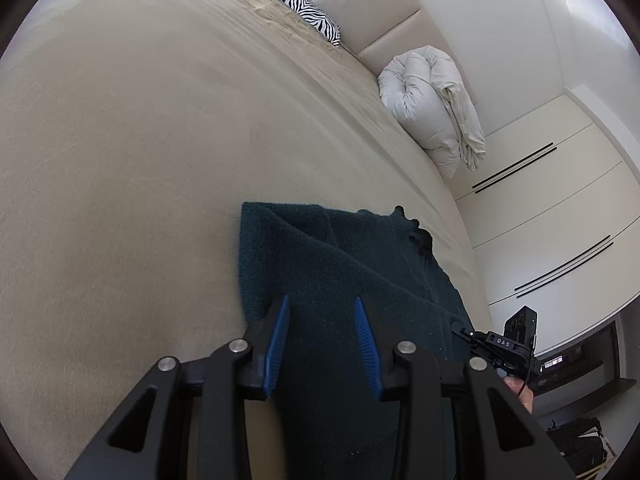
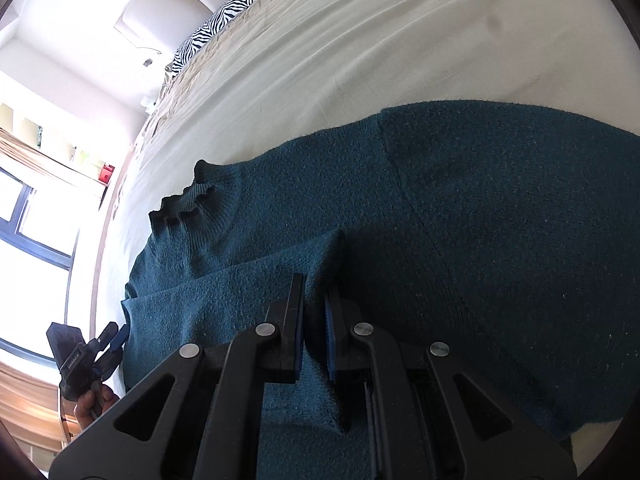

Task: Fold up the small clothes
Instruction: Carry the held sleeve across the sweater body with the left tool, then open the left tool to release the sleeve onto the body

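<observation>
Nearest to us, our right gripper (image 2: pixel 314 294) has its jaws drawn almost together on a raised ridge of the dark teal knitted sweater (image 2: pixel 460 208), pinching that fold between the blue pads. Our left gripper (image 1: pixel 322 312) stands at a narrow-to-middling gap over the sweater's left edge, its blue pads (image 1: pixel 280 332) apart with teal knit lying between them; we cannot tell whether they press on the cloth. In the right wrist view the left gripper shows at the sweater's near left border, with a hand (image 2: pixel 94 404) behind it. The sweater lies spread on the beige bedsheet (image 1: pixel 120 140), close to the bed's near edge, its ribbed collar (image 2: pixel 180 204) pointing away toward the far left in the right wrist view, and one fold running diagonally across its body. Farther off, the sheet stretches bare and lightly creased. At the far end, a zebra-striped pillow (image 1: pixel 296 4) lies against the pale padded headboard (image 1: pixel 360 0), and a rolled white duvet (image 1: pixel 432 104) rests beside the headboard, near the cream wardrobe doors (image 1: pixel 552 208).
</observation>
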The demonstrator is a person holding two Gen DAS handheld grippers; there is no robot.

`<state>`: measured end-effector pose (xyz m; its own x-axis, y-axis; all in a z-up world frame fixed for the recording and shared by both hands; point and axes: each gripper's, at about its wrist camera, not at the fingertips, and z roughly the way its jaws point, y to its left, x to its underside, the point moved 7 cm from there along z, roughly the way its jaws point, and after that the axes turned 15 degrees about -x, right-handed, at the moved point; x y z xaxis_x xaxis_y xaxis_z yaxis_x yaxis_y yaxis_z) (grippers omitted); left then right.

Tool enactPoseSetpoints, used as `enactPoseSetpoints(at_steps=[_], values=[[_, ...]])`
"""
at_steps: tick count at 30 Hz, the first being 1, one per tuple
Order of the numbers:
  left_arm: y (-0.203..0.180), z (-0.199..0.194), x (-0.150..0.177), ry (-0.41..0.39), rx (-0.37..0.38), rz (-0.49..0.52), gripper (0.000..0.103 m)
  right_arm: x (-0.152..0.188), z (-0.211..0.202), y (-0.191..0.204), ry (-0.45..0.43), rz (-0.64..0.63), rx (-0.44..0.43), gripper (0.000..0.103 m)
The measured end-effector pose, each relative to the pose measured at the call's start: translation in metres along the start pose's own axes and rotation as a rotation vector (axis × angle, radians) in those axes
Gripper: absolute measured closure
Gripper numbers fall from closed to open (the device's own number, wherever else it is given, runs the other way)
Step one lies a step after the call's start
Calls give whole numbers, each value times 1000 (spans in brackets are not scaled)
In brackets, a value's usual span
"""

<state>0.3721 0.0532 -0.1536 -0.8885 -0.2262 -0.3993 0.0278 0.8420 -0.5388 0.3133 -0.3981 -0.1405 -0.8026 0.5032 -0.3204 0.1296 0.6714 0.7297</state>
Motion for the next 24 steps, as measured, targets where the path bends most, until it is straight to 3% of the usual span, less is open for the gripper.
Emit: enactPoseSetpoints(at_steps=[12,16,20,22,24], values=[[-13,-34,56,18,23,79,66,5,-10,-1,-13,52,2,93],[-18,-34,71,32,-1,126,66,9,-24,2,-36,58,1,92],[-18,-30,76,41,-9,125,66,21,-21,-9,-5,50,54,92],[-19,-34,76,42,-14,94,66,24,-24,-11,-4,44,31,92],[-27,-44,78,19,-27,109,58,25,-37,-10,-26,97,-7,92]])
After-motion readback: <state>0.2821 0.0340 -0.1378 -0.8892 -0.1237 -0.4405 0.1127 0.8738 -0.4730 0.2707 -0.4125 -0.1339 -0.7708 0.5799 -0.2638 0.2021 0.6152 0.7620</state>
